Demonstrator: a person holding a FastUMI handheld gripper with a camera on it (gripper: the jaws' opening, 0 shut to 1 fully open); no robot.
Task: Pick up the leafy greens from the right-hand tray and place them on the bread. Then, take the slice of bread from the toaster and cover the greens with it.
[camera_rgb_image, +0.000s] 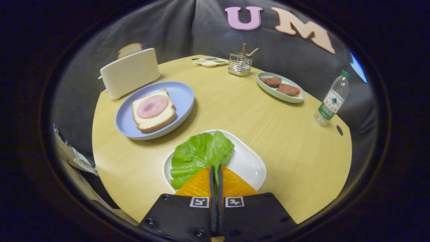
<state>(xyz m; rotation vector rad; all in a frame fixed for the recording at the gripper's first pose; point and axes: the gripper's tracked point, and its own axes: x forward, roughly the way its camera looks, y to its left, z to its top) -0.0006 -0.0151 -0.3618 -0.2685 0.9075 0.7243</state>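
Dark cloth walls close round a pale wooden bench (235,111), round-edged, with everything laid out on it. Nearest the gripper (216,169) sits a white tray (250,164) holding the greens (196,156), one broad leaf. The fingers are drawn almost together over the leaf's near edge, with only a thin slit between them; a sliver of leaf seems to run into that slit, but I cannot tell whether both fingers truly press on it.

Beyond and to the left, a blue plate (183,95) carries the bread (154,114) with a round of ham (152,106) on top. Behind it stands the toaster (129,72), a second slice (129,49) poking up from its slot. Farther off are a dish of patties (280,87), a wire caddy (239,64), a small flat dish (210,61) and a bottle (332,99) near the bench's rim.

The main risk, as I judge it, is a thin pinch at the very edge: the leaf looks floppy and could slide out on lifting or in transit to the plate. If it is caught only by a corner, it may hang and fold, landing crumpled or partly off the bread. A low carry could also drag the leaf across the plate's rim, or nudge the ham off centre.
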